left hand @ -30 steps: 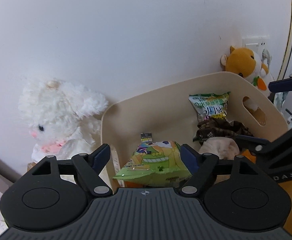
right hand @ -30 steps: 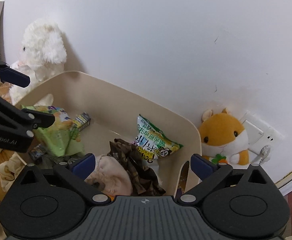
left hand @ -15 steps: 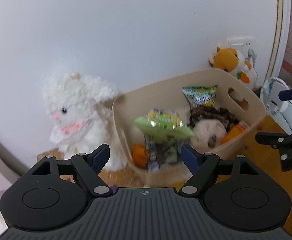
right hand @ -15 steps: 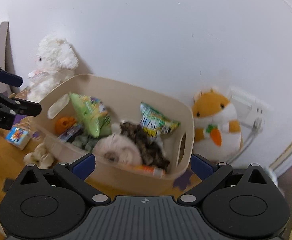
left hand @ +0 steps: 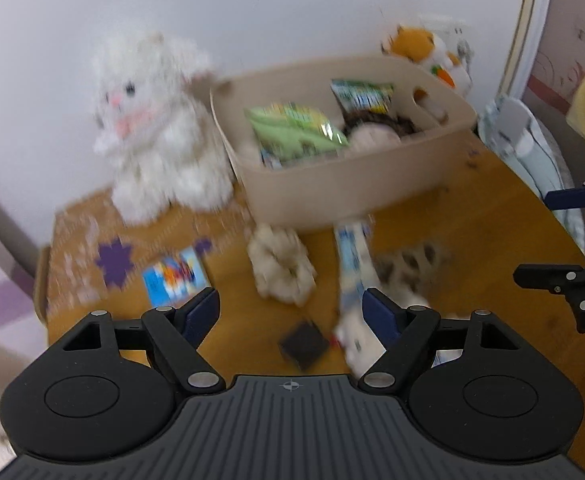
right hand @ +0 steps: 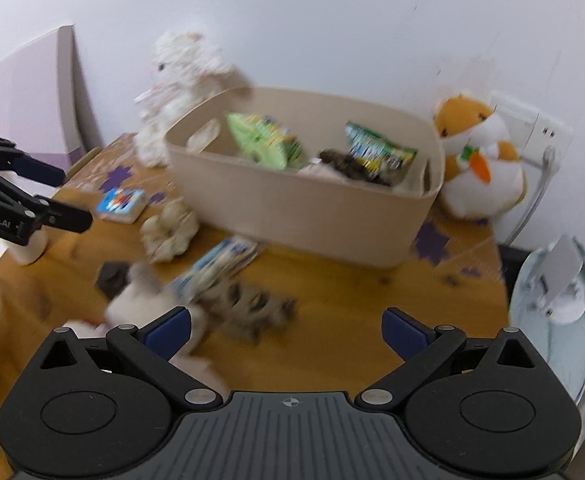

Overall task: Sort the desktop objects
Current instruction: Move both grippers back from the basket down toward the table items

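Hovering: left gripper (left hand: 291, 308) and right gripper (right hand: 286, 330) both hang above the wooden worktop (right hand: 352, 292), well back from the bin.
Left jaws: spread wide, released, nothing between them.
Right jaws: spread wide, released, nothing between them.
Bin: beige storage bin (right hand: 304, 204) stands at the back of the worktop, against the white wall.
Bin contents: green snack bag (left hand: 292, 130), a second snack bag (right hand: 376, 150) with green and blue print, a dark brown cloth item (right hand: 348, 166); details are blurred.
Left of bin: white plush toy (left hand: 152, 120) sits upright, touching the bin's corner.
Right of bin: orange and white plush toy (right hand: 478, 160) sits beside the bin, near a wall socket (right hand: 540, 132).
Loose on worktop: cream scrunchie (left hand: 282, 266) just in front of the bin; a long blue and white packet (left hand: 352, 258) beside it; a spotted fabric piece (right hand: 248, 304); a small colourful box (left hand: 174, 280) farther left; a small dark block (left hand: 303, 345) near the left gripper.
Sharpness: both views are smeared, so fine print is unreadable.
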Motion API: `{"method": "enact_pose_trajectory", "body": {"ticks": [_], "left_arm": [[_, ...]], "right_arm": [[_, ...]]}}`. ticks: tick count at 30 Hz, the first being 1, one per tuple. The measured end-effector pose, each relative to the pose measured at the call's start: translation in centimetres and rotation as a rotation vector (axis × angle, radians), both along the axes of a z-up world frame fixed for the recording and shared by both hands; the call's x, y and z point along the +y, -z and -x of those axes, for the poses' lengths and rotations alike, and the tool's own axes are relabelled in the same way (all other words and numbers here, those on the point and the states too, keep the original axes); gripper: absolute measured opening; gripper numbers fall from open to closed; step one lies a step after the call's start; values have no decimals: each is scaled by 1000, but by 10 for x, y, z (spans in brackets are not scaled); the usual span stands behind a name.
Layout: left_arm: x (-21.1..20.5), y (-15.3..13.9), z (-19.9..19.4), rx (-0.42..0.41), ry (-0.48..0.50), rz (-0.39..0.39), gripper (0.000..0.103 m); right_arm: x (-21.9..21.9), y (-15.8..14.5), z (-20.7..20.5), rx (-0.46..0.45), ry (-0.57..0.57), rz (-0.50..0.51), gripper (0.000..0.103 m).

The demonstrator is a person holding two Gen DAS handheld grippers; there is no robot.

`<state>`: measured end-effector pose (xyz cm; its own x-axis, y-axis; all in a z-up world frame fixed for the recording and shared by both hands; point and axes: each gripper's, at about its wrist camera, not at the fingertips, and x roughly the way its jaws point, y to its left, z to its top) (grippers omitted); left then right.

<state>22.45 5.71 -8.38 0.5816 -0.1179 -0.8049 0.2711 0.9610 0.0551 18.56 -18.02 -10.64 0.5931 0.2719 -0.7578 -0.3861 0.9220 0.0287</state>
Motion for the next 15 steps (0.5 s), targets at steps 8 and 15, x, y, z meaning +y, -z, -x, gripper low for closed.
{"method": "enact_pose_trajectory", "body": {"ticks": [8, 15], "left_arm": [[4, 26, 37, 104, 36, 42, 80], [-2, 60, 51, 179, 65, 26, 80]], "right_arm": [[10, 26, 38, 90, -56, -27, 103], [28, 48, 49, 124, -60, -41, 103]]}}
